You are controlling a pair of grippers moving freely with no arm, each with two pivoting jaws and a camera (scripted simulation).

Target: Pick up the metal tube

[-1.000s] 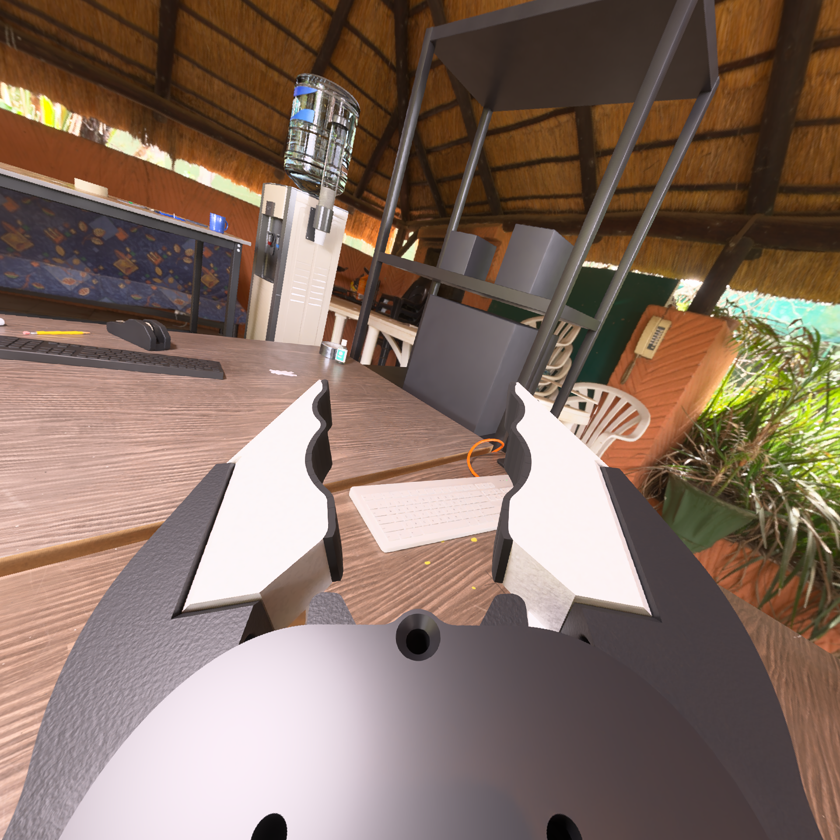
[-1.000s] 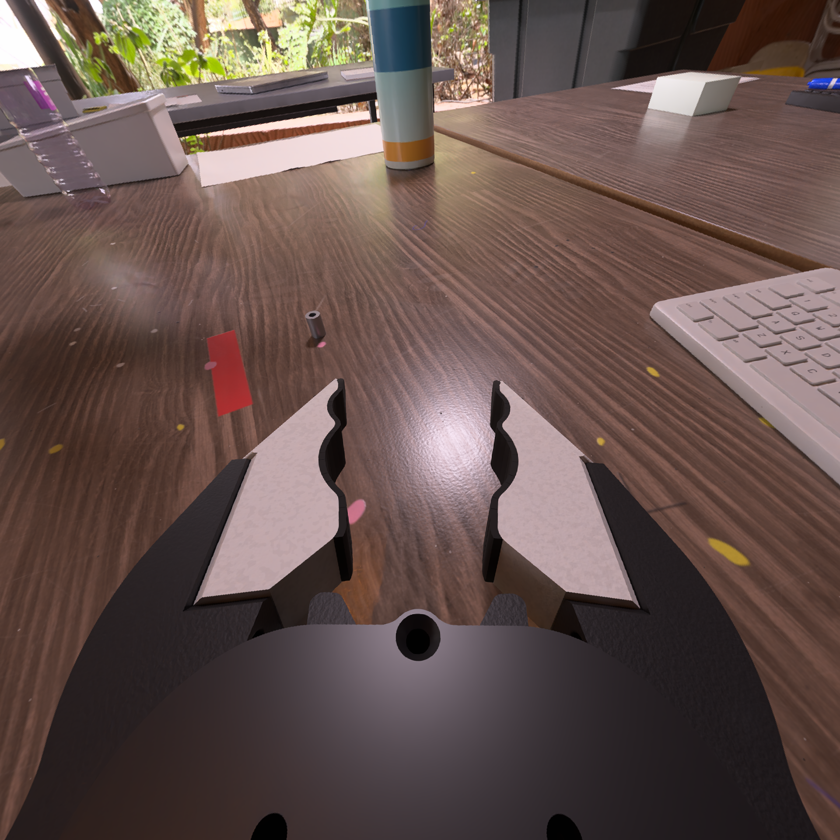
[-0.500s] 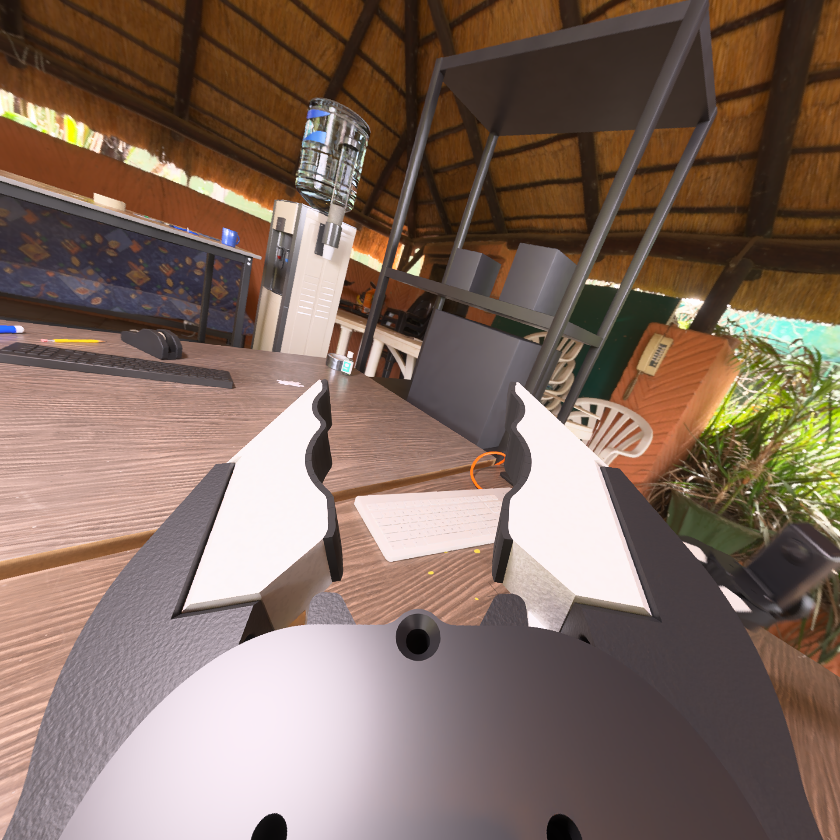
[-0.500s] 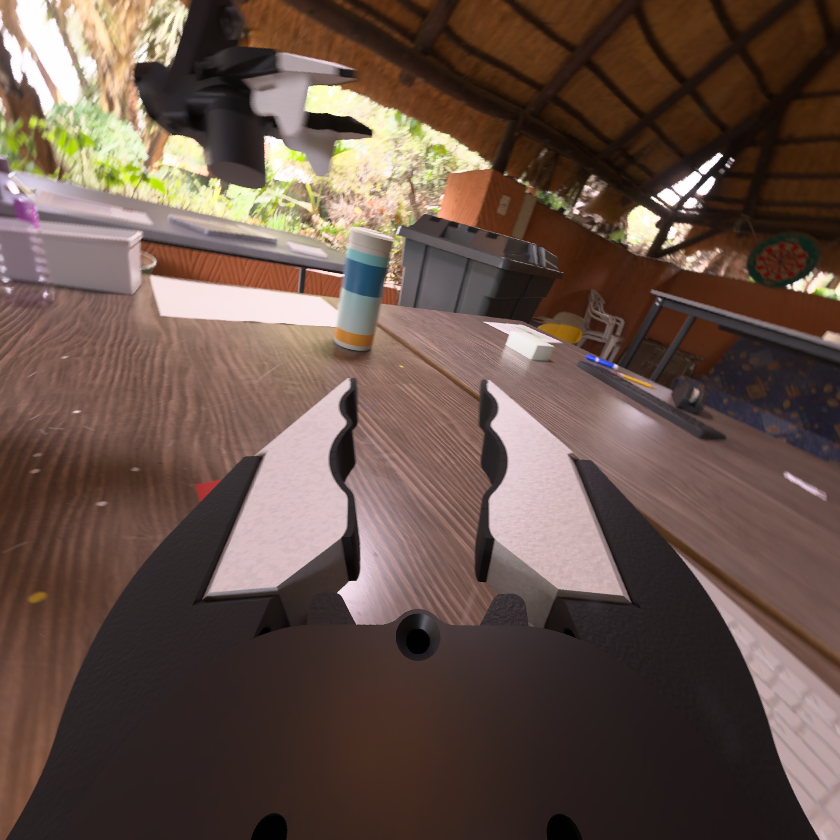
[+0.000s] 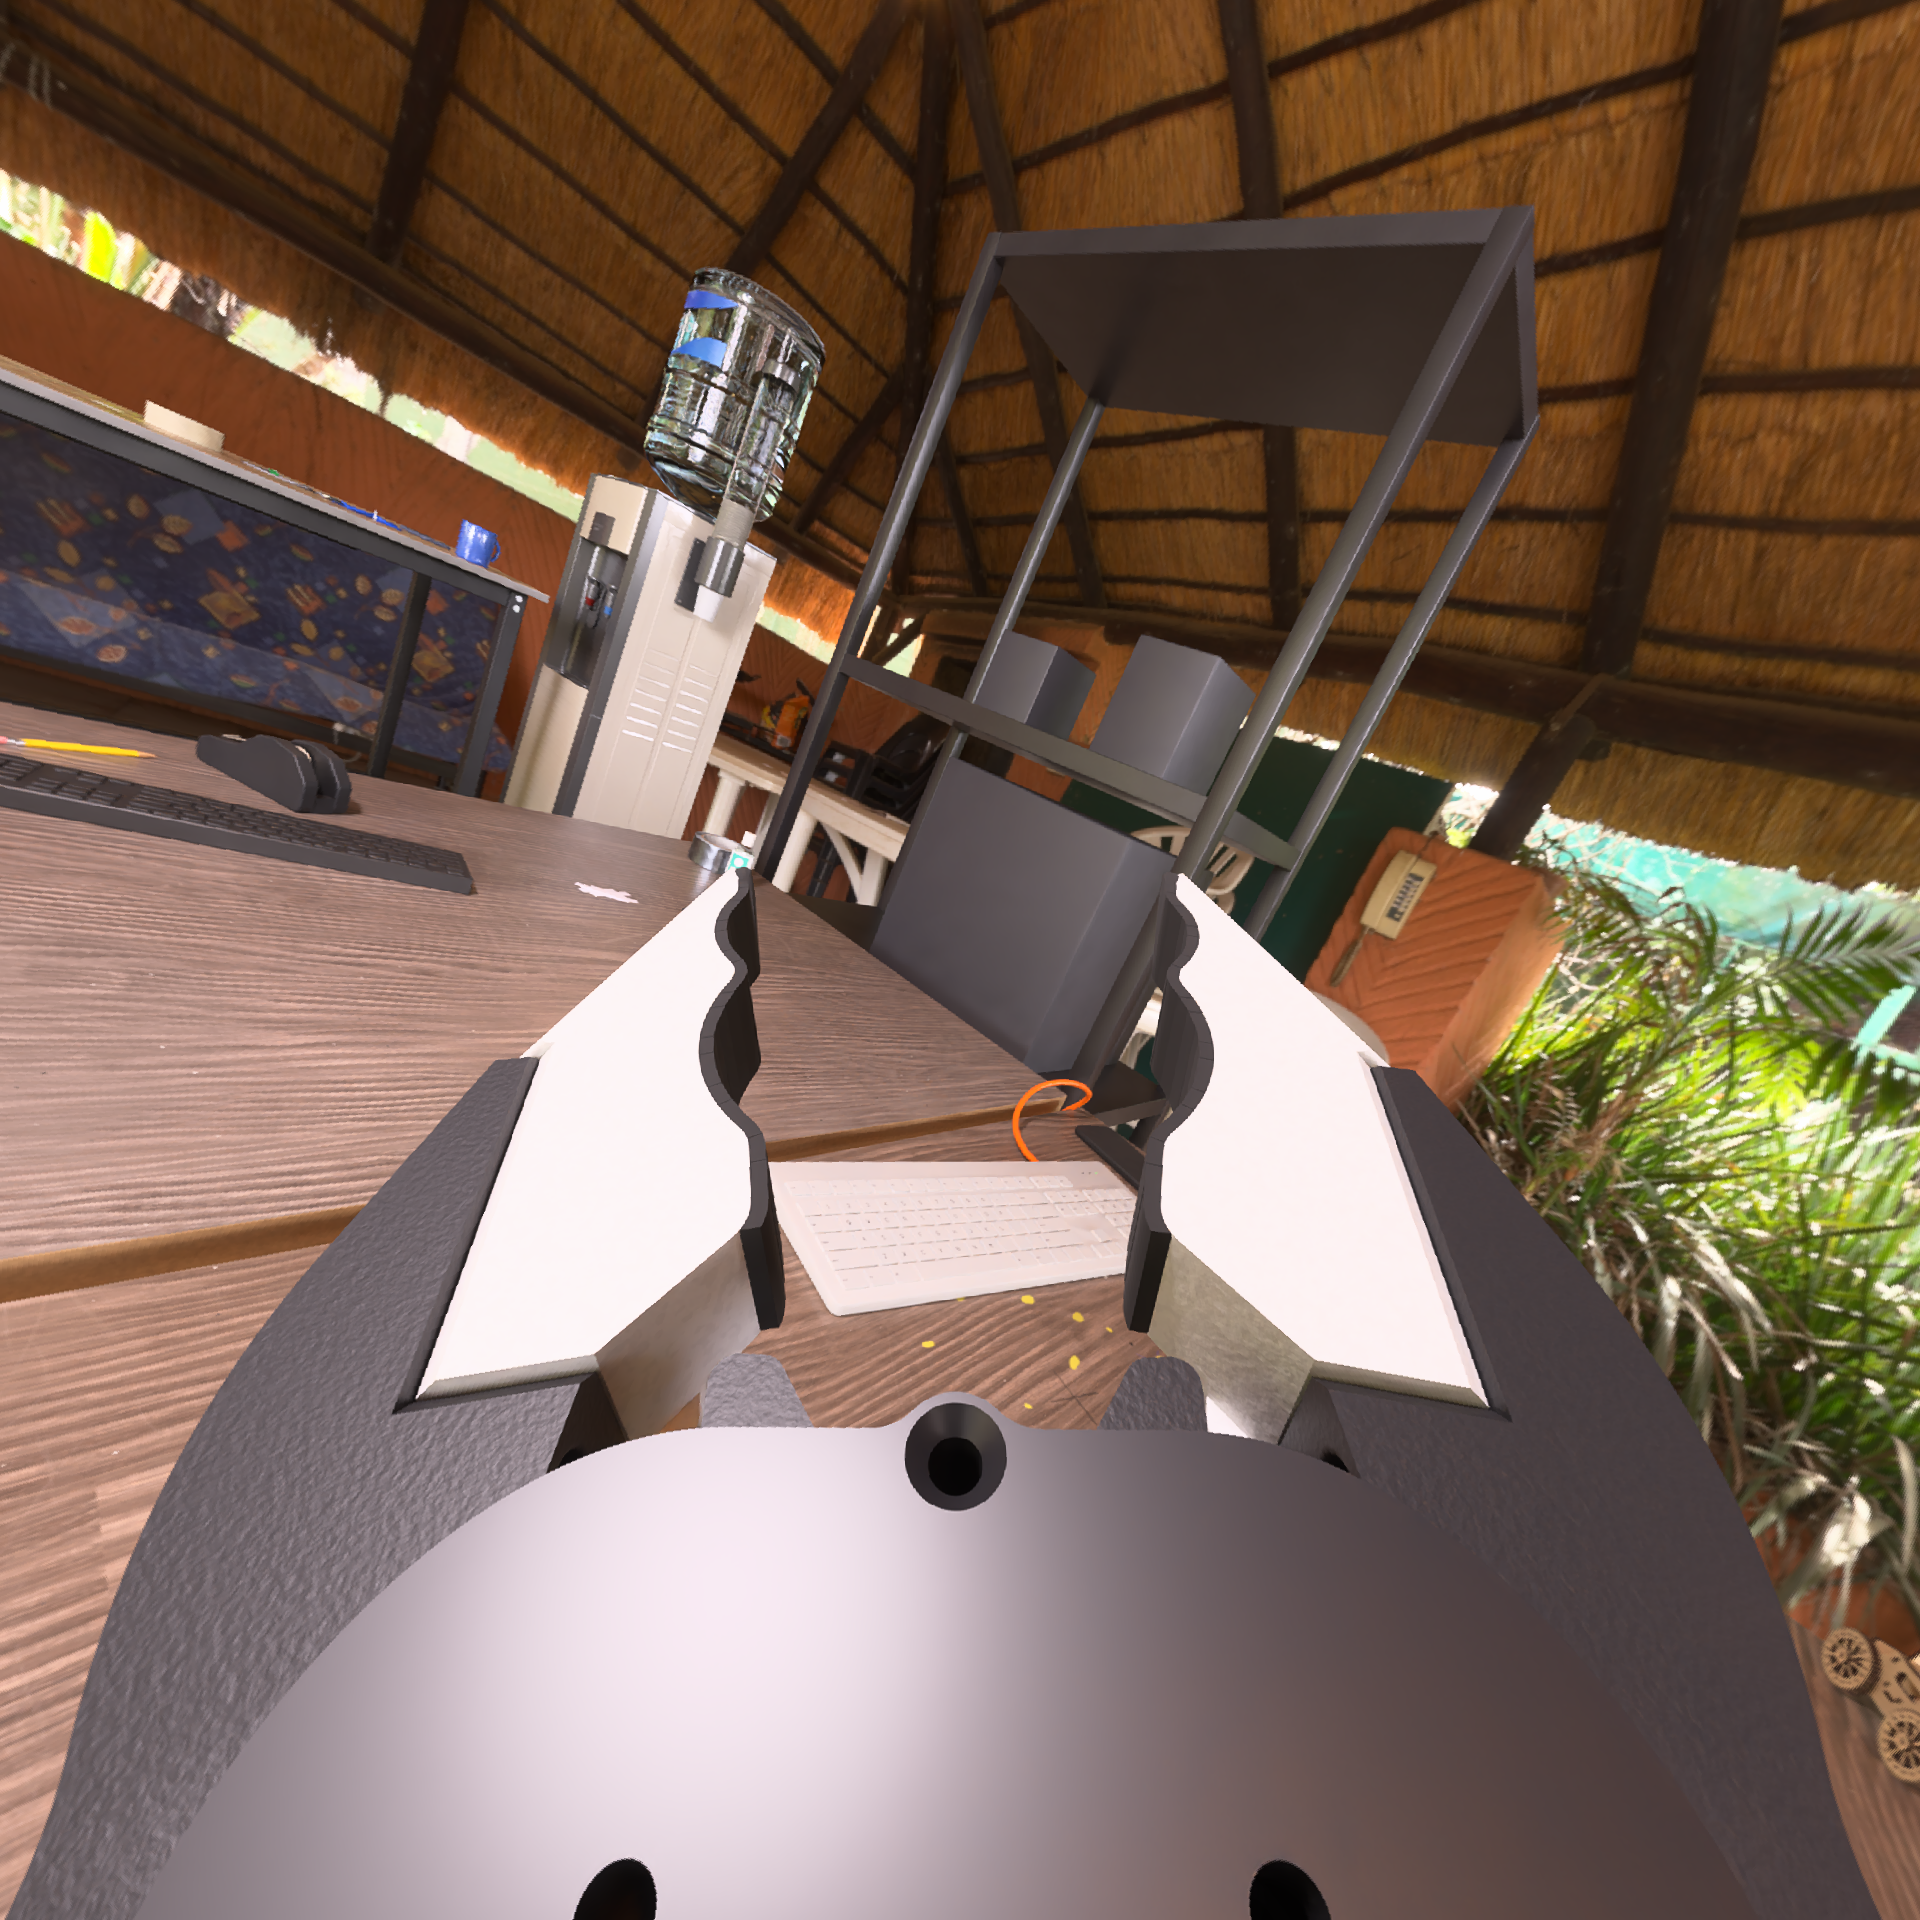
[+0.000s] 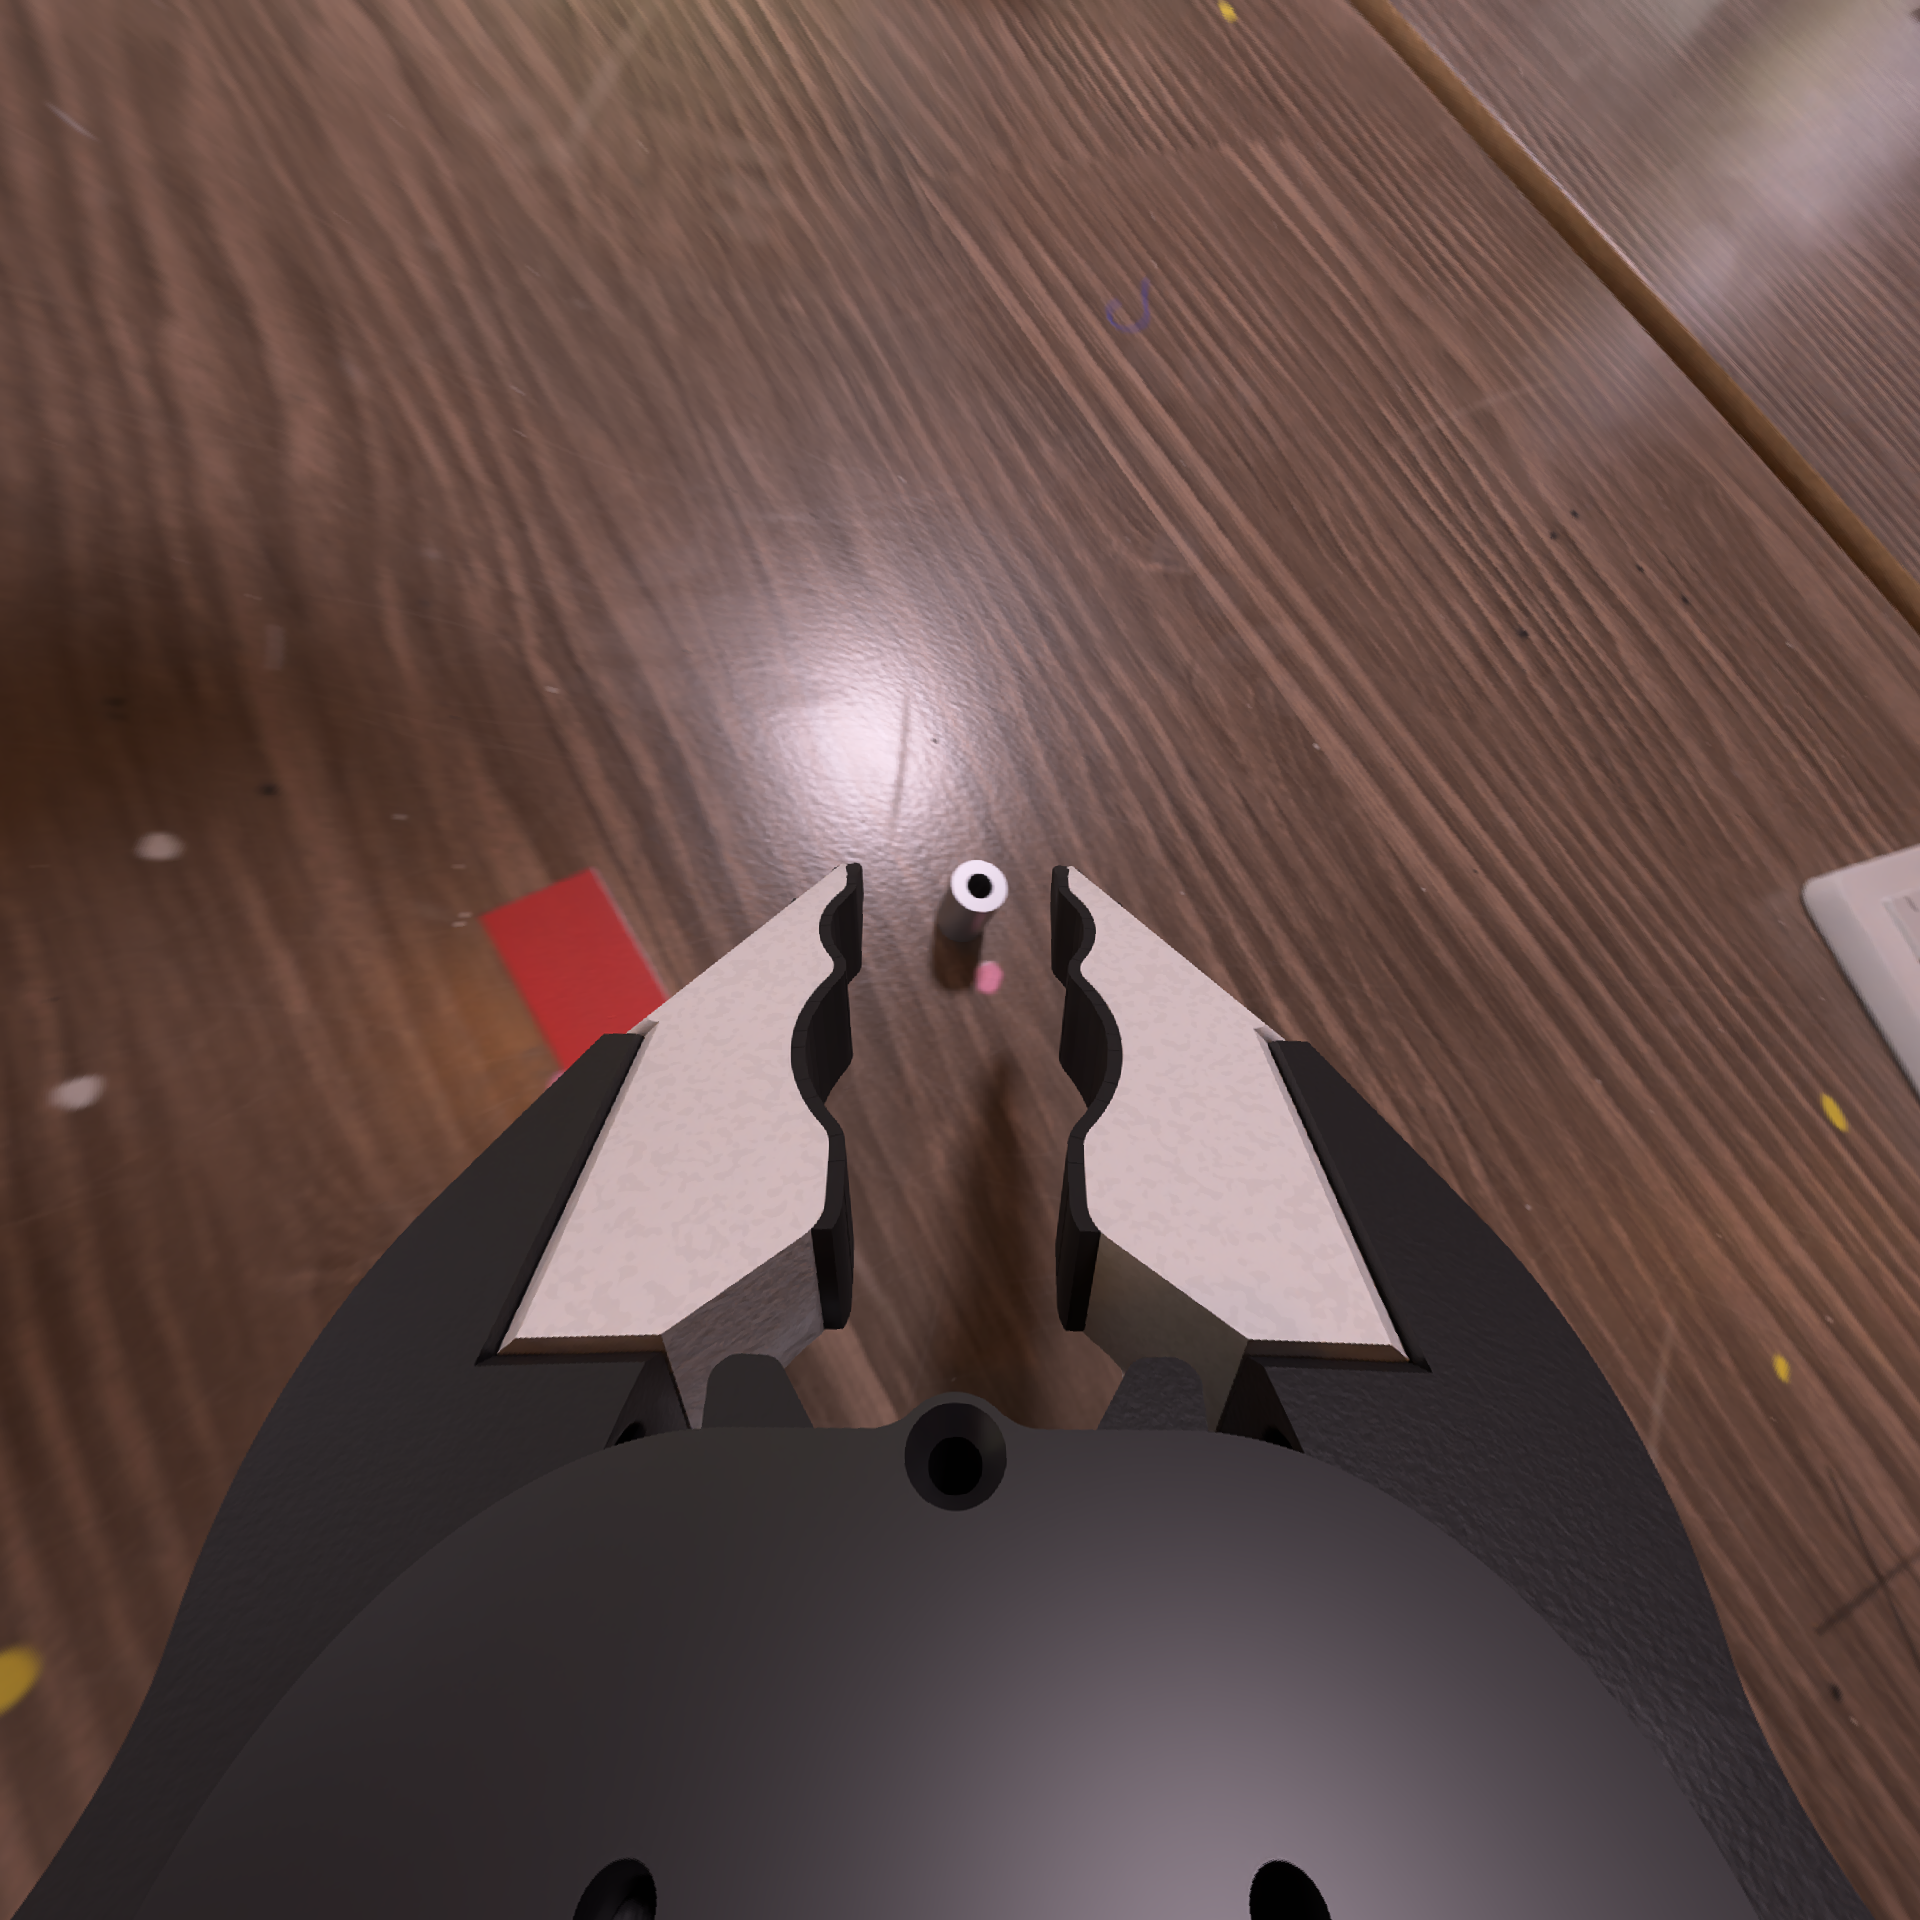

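The metal tube (image 6: pixel 975 900) is a small silver cylinder standing upright on the wooden table, its open end facing up. My right gripper (image 6: pixel 956 881) points down at it, open, with the tube between the two fingertips and touching neither. A small pink speck (image 6: pixel 987 977) lies just in front of the tube. My left gripper (image 5: pixel 956 894) is open and empty, held above the table and looking across it. The tube does not show in the left wrist view.
A red strip (image 6: pixel 566 961) lies left of the right gripper. A white keyboard's corner (image 6: pixel 1875 945) is at the right, and the keyboard also shows in the left wrist view (image 5: pixel 966 1231). A black keyboard (image 5: pixel 239 826), a grey shelf frame (image 5: pixel 1195 644) and a water cooler (image 5: pixel 665 665) stand farther off.
My right gripper has tipped down from looking across the table and now sits over the tube, its jaws narrower. My left gripper has drifted slightly; the right gripper has left its view.
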